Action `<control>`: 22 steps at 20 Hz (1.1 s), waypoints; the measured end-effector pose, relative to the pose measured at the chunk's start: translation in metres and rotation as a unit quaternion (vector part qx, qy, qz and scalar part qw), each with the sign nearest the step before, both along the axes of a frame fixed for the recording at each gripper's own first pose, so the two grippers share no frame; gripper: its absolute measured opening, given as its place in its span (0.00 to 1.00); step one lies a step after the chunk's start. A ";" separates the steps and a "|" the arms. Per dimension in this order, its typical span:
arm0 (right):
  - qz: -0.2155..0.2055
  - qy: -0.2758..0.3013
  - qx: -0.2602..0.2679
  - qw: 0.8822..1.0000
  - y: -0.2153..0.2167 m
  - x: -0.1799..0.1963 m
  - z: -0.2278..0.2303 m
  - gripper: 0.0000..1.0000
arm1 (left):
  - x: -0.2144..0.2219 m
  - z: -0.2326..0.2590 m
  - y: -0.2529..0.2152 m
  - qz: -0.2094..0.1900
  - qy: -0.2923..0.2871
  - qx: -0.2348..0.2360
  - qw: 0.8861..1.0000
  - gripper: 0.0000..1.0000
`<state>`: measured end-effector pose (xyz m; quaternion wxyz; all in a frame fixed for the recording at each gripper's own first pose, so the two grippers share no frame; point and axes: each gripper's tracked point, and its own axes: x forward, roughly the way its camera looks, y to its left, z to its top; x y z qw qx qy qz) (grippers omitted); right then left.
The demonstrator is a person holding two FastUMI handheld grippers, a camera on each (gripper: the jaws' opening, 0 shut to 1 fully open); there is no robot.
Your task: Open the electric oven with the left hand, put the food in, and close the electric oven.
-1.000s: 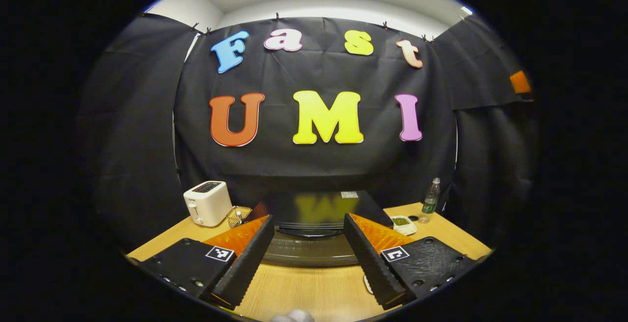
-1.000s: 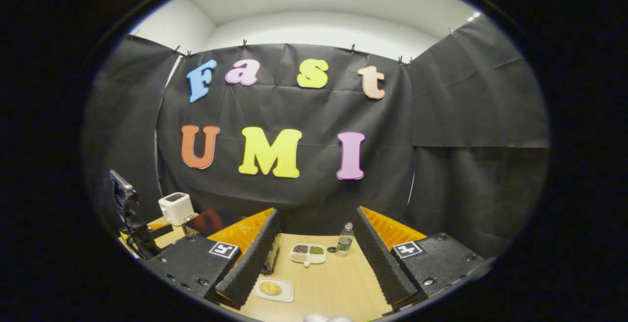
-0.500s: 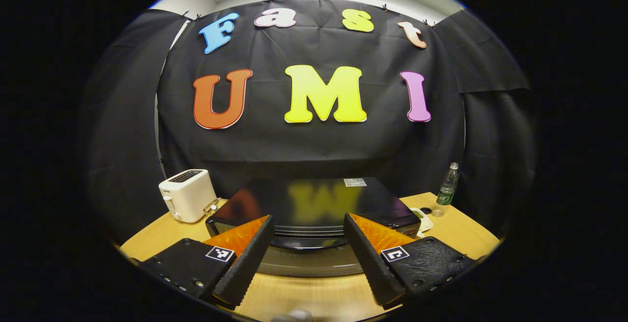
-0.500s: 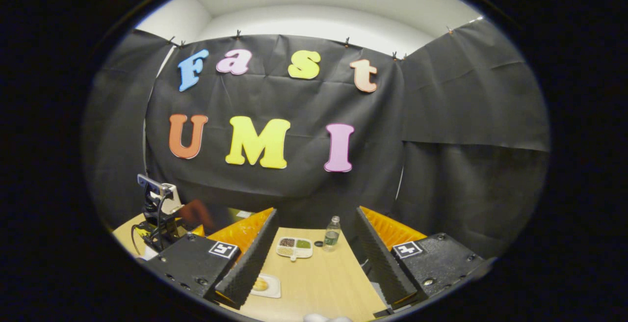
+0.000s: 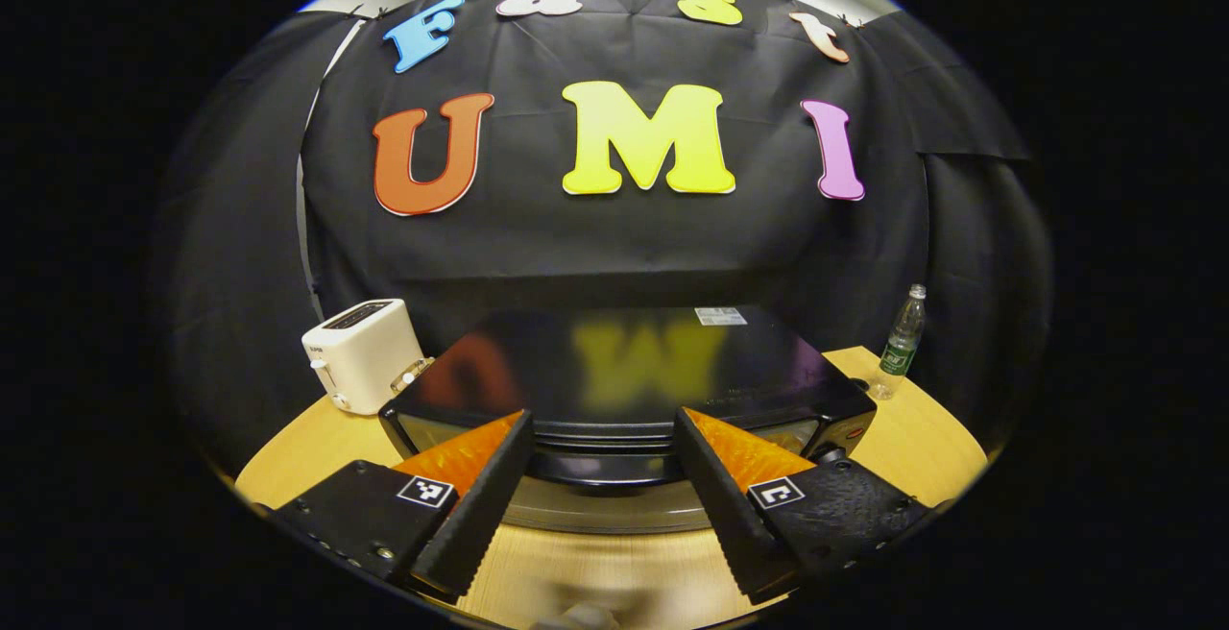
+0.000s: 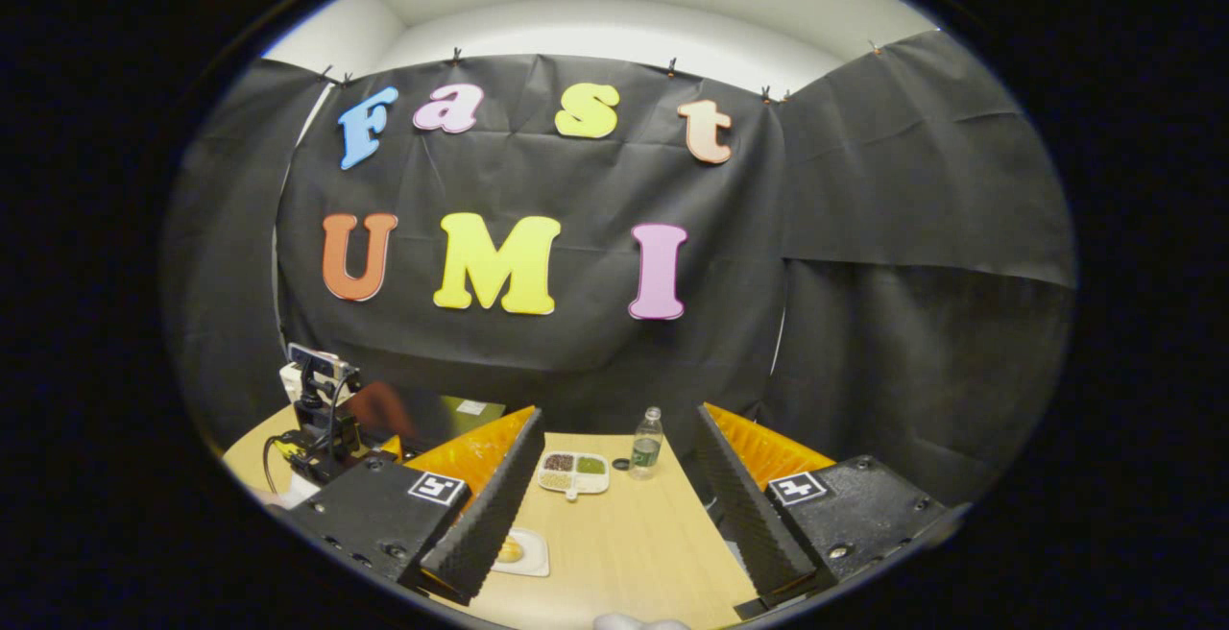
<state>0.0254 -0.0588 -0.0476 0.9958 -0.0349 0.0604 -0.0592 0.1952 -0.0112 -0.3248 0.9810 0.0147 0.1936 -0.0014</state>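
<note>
The left gripper (image 5: 600, 500) is held wide open and holds nothing; its two fingers point at the front of the electric oven (image 5: 624, 385), which stands just before them on the wooden table (image 5: 922, 438). The oven door looks closed. Left of the oven, almost touching it, stands a white toaster (image 5: 363, 353). To the right of the oven, near the table's far edge, a plastic bottle (image 5: 901, 340) stands upright.

The right gripper (image 6: 614, 505) is also wide open and empty, above bare table. Under its left finger lies a small white plate with the food (image 6: 514, 551), partly hidden by that finger. Farther away lies a divided dish (image 6: 574, 472) with dark and green contents, and the bottle (image 6: 647, 442) is just beside it. At the left, the other gripper (image 6: 322, 414) is seen before the oven (image 6: 461, 411)
</note>
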 end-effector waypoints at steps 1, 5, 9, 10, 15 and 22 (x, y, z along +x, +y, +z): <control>0.000 0.000 0.002 1.000 0.000 0.001 -0.001 0.99 | -0.001 -0.001 0.001 -0.002 0.002 -0.002 1.000 0.96; 0.001 -0.002 0.006 1.000 -0.002 -0.001 -0.001 0.99 | -0.011 -0.002 0.000 -0.003 0.014 -0.002 1.000 0.96; 0.006 0.000 0.008 1.000 -0.002 -0.002 -0.006 0.99 | -0.033 -0.003 0.001 -0.004 0.017 0.000 1.000 0.96; 0.008 0.001 0.010 1.000 -0.002 -0.002 -0.008 0.99 | -0.040 -0.004 0.000 -0.004 0.019 0.000 1.000 0.96; 0.023 0.010 0.017 1.000 0.007 -0.005 -0.019 0.99 | -0.074 -0.015 0.002 -0.004 0.032 0.001 0.999 0.96; 0.037 0.020 0.015 0.999 0.014 -0.019 -0.027 0.99 | -0.118 -0.039 0.003 -0.002 0.059 0.000 0.998 0.96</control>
